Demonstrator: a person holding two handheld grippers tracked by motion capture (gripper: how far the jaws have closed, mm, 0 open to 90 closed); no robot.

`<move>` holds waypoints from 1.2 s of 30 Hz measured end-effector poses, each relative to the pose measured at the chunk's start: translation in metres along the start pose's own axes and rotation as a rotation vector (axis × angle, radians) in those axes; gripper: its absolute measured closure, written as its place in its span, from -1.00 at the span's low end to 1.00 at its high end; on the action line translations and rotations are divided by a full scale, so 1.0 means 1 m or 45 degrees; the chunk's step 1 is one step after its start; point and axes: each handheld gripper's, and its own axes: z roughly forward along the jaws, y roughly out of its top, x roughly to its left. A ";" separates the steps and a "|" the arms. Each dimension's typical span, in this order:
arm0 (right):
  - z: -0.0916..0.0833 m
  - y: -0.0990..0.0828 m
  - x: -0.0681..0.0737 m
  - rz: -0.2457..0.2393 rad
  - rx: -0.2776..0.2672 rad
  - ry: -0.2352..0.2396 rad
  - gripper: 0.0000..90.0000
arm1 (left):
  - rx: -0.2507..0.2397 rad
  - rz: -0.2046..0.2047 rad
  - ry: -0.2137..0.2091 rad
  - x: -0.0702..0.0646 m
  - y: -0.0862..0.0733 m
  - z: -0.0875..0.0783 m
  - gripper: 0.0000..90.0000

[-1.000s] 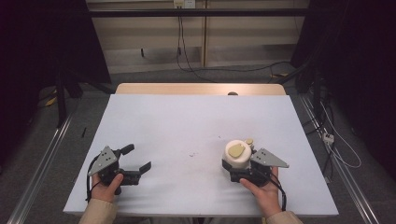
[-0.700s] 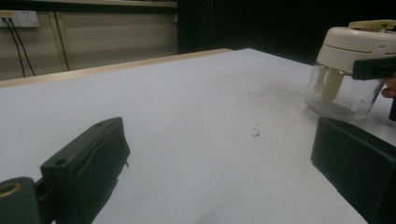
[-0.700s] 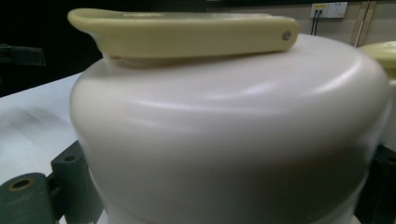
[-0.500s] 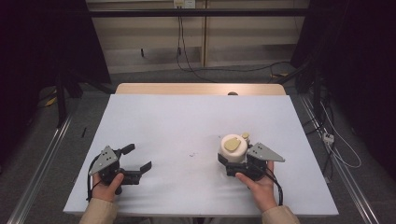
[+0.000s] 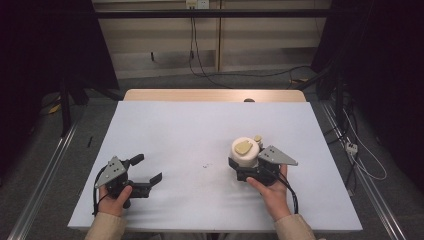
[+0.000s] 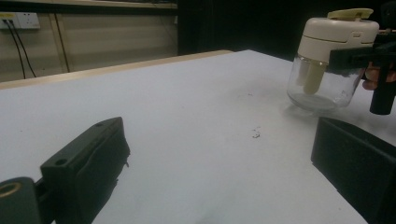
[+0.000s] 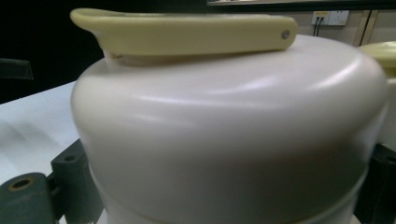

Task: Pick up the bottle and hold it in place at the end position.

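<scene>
Jar (image 5: 245,152), a clear glass pot with a cream lid and a pale yellow flip tab (image 5: 244,147) on top, now sits slightly farther from the person and a little nearer the counter's middle than it did a second ago; half a second back it was drawn closer to the near edge, so it is being shuffled about rather than carried off. In the left gripper view the jar (image 6: 332,60) stands upright with its glass base on or just above the white counter (image 5: 200,135); whether it touches cannot be told. The right gripper (image 5: 250,167) is clamped on the jar just below the lid, its black jaws on either side. Left of the jar, well apart, the left gripper (image 5: 145,170) rests low over the counter with its jaws spread wide and nothing between them, unmoved over the last second. A few small dark specks (image 5: 205,165) lie between the jar and that gripper. My judgement: the jar is being positioned and steadied, probably so the free gripper can come across to work the lid.
</scene>
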 end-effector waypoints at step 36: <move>0.050 0.017 0.005 -0.015 -0.002 0.045 -0.85 | -0.022 0.011 -0.008 -0.001 0.001 -0.004 -0.93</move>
